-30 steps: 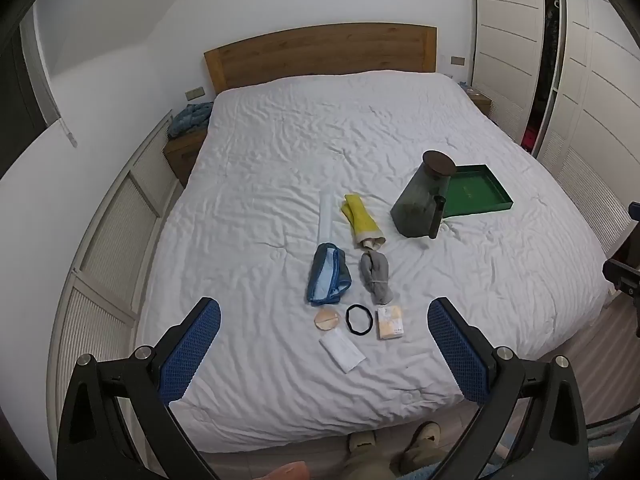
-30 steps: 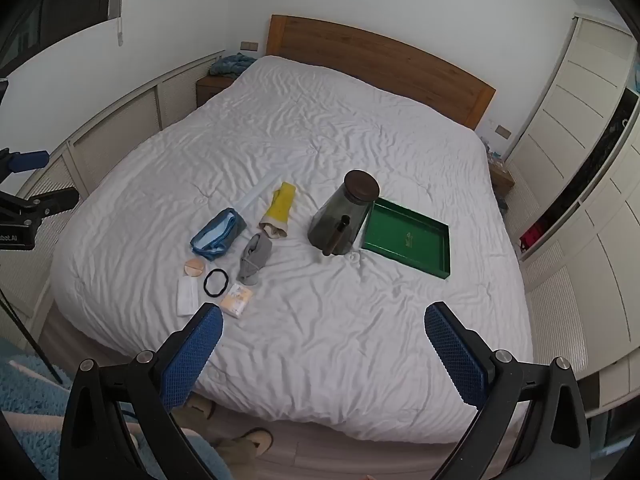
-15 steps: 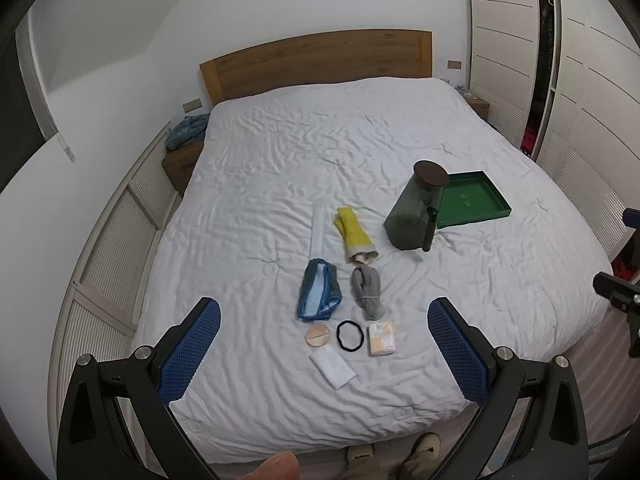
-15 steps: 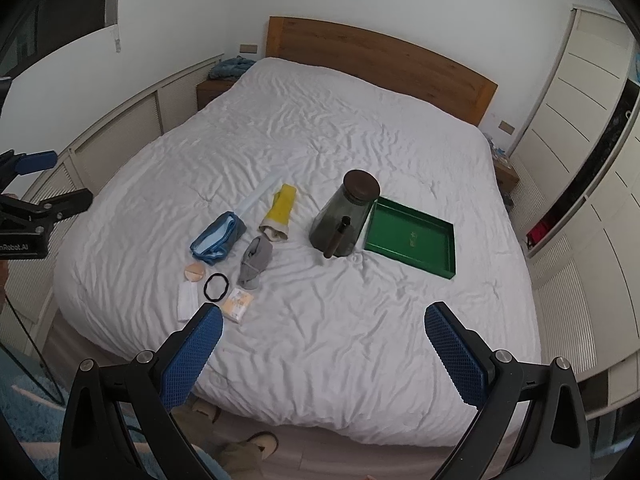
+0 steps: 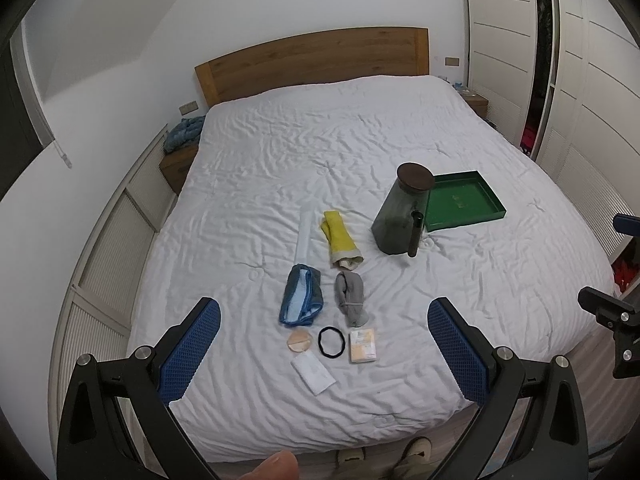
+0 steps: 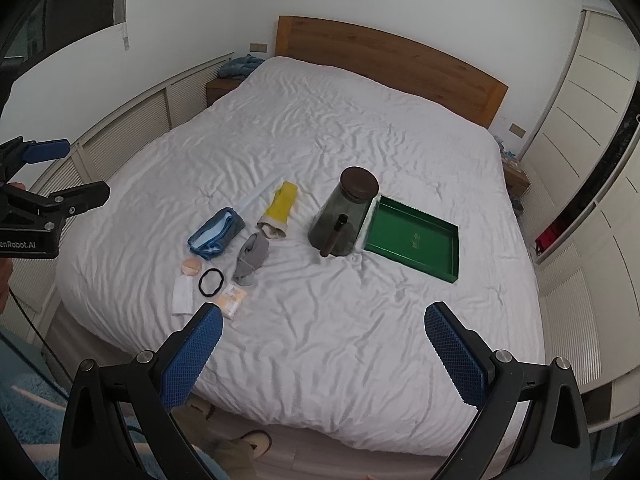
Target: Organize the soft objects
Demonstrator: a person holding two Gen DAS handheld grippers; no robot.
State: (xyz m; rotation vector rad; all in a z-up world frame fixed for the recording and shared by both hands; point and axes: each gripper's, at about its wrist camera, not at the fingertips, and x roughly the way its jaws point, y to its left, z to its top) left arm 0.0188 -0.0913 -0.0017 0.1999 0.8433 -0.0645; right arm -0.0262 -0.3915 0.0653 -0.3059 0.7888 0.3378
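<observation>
Small items lie on a white bed: a yellow glove, a blue cloth, a grey sock, a round beige puff, a black hair tie, a small orange packet, a white packet and a long white strip. A green tray and a dark jar stand to the right. My left gripper is open and empty, held above the bed's foot. My right gripper is open and empty, further right; the same items show in its view, the glove and tray among them.
A wooden headboard is at the far end. A nightstand with blue fabric stands at the left. White wardrobes line the right wall. The person's feet are at the bed's foot. Low slatted cabinets run along the left.
Both grippers have drawn back and up from the bed, so the items look smaller and lower in view. Jaws stay open.
</observation>
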